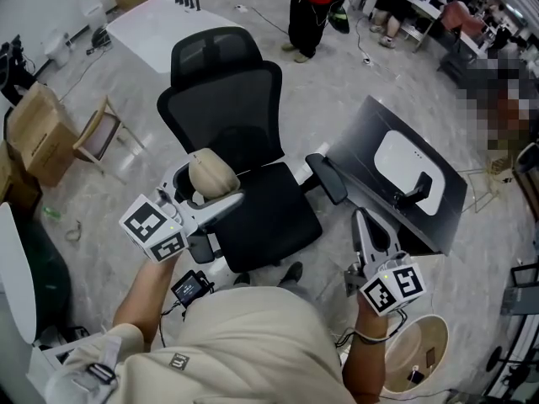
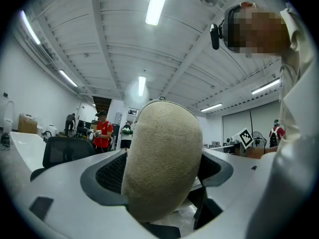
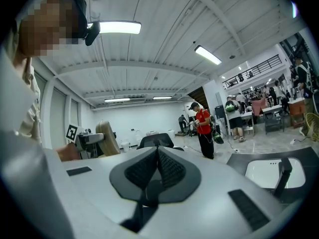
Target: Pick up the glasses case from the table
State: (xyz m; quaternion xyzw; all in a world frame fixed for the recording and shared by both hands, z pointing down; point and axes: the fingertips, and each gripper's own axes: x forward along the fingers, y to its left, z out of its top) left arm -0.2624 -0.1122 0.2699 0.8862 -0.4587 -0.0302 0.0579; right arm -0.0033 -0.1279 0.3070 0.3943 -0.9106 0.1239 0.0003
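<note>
The glasses case (image 1: pixel 210 173) is a beige, rounded oval. My left gripper (image 1: pixel 205 192) is shut on it and holds it in the air above a black office chair. In the left gripper view the case (image 2: pixel 162 158) stands upright between the two jaws and fills the middle of the picture, with my left gripper (image 2: pixel 162 193) clamped on its lower part. My right gripper (image 1: pixel 362 221) is held low at the right, shut, with nothing in it. In the right gripper view my right gripper (image 3: pixel 157 156) has its pads pressed together, and the case (image 3: pixel 107 139) shows at the left.
The black office chair (image 1: pixel 244 150) stands directly in front of me. At the right a dark table (image 1: pixel 362 146) carries a white pad (image 1: pixel 402 160) and a black object (image 1: pixel 418 190). Cardboard boxes (image 1: pixel 38 133) and a wooden chair (image 1: pixel 97 133) stand at the left. A person in red (image 1: pixel 312 7) stands far off.
</note>
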